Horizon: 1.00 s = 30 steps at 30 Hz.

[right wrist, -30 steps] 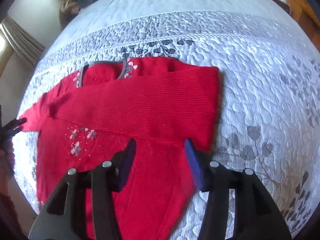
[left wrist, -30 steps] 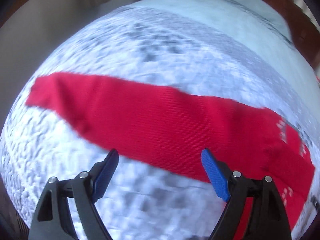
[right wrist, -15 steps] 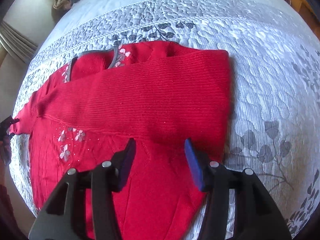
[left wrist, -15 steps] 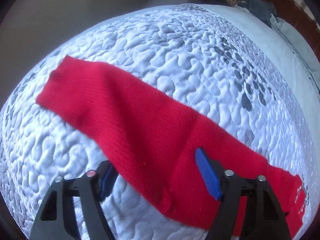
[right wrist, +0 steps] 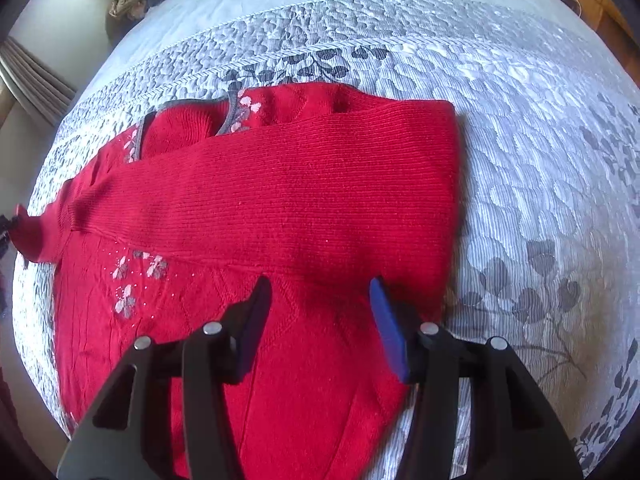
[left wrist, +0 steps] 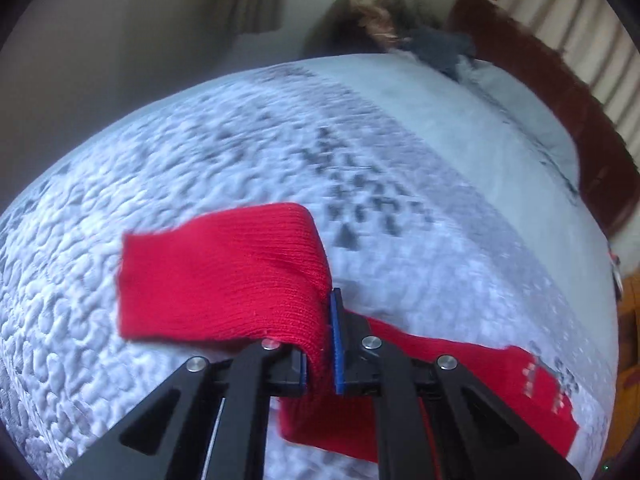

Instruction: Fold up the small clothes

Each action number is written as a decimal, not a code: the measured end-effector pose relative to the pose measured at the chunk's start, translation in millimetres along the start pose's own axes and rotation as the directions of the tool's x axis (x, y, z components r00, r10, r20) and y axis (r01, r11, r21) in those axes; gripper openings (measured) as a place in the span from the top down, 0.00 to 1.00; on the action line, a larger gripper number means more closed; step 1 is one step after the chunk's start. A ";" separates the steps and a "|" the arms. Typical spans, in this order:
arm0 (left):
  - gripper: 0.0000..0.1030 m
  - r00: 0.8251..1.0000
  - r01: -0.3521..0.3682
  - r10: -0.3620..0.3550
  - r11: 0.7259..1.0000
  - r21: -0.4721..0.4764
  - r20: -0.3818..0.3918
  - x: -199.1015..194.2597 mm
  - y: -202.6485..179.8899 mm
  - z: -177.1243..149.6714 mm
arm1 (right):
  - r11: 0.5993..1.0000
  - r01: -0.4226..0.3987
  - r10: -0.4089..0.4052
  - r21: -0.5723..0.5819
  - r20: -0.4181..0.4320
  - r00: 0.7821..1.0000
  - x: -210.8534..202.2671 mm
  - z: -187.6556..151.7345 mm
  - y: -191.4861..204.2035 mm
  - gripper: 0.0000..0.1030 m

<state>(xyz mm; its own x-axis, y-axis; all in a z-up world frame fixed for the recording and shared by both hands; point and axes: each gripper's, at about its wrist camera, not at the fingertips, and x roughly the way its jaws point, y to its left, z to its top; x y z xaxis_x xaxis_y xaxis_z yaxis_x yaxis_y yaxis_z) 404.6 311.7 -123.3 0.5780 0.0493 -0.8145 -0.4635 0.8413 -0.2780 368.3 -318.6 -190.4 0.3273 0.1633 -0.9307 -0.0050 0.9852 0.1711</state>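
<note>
A red knit sweater [right wrist: 280,208] with grey flower trim lies on the quilted bed, one sleeve folded across its chest. My right gripper [right wrist: 320,320] is open and empty, hovering over the sweater's lower body. In the left wrist view my left gripper [left wrist: 320,344] is shut on the other red sleeve [left wrist: 224,276] and holds it lifted off the quilt, the cuff end hanging out to the left. The rest of that sleeve [left wrist: 460,384] runs off to the lower right.
The grey-and-white quilt [right wrist: 540,160] covers the whole bed. A pile of dark clothes [left wrist: 432,48] sits at the bed's far end by a wooden headboard [left wrist: 560,92]. Curtains and a wall are at the left [right wrist: 32,80].
My left gripper has come down onto the sleeve, shut on it and raised it off the quilt. My right gripper stays open over the sweater and moved slightly closer.
</note>
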 end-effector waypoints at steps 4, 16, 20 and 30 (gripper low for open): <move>0.92 0.995 0.097 -0.100 0.989 0.115 0.019 -27.4 -65.8 -12.1 | 1.000 0.001 -0.001 -0.015 0.021 1.000 -12.1 -4.1 0.1 0.50; 0.91 0.968 0.245 -0.241 0.871 0.426 -0.064 -48.5 -251.4 -118.9 | 0.999 -0.010 0.013 -0.053 0.061 0.998 -36.0 -16.8 -2.1 0.50; 0.91 0.962 0.275 -0.238 0.846 0.457 -0.137 -28.0 -288.3 -163.7 | 0.998 -0.009 0.012 -0.055 0.059 0.998 -36.6 -21.8 -7.3 0.50; 0.81 0.942 0.268 -0.107 0.809 0.523 -0.317 47.3 -322.5 -243.7 | 1.000 -0.019 0.020 -0.024 0.027 0.999 -24.5 -29.6 -13.5 0.49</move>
<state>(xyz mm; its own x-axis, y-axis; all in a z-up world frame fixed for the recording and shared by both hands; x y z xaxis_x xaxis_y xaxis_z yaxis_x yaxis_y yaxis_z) 417.8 -88.5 -196.3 0.3812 -0.2147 -0.8992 0.1319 0.9753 -0.1769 332.4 -334.3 -179.5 0.3524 0.1812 -0.9181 -0.0339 0.9829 0.1809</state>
